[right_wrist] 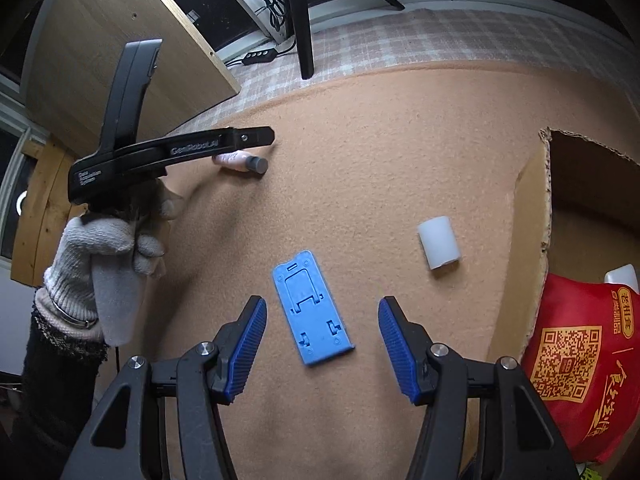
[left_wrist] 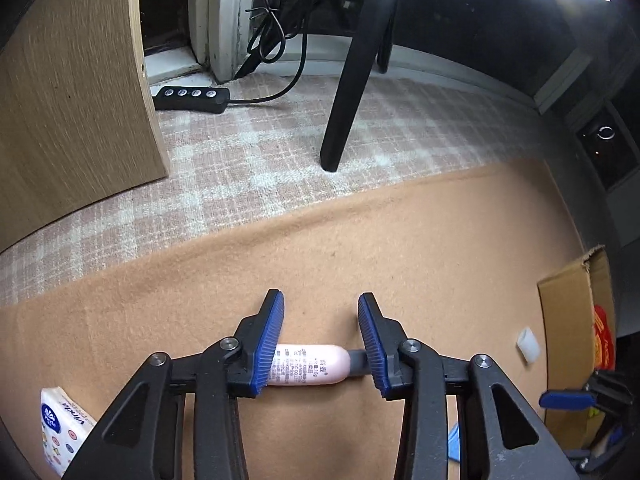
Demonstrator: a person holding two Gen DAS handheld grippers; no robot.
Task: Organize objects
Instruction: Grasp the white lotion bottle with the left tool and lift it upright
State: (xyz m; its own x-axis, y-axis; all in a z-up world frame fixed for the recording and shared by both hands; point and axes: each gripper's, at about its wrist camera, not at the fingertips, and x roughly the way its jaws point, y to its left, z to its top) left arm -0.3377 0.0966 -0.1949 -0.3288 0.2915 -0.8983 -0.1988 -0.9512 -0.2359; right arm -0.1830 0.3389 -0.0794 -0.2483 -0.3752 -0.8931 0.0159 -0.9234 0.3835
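- Straddling a pink tube lying on its side, the left gripper is showing its jaws apart; whether the ribbed blue pads are touching the tube at its ends cannot be told, and the tube is still resting on the tan felt mat
- Hovering over a blue plastic plate, the right gripper is holding its jaws wide apart, gripping nothing
- Sitting already inside the cardboard box at the right edge of the mat: a red printed pouch and a pale item behind it, too hidden to name; this is reading as the sorted portion
- Waiting loose on the mat: pink tube, blue plastic plate, a white cylinder near the box wall, and a tissue pack at the left edge; the task is judged partly done, with most pieces left
- Materials: tube looking smooth, rounded, soft-walled, with a dark grey cap; plate looking rigid, flat, moulded with cut-outs; cylinder looking matte, translucent white; pouch looking glossy and crinkled; mat looking fuzzy, likely giving good friction; box looking corrugated, with torn rims
- Wearing a knitted grey glove, the left hand is gripping its tool's handle
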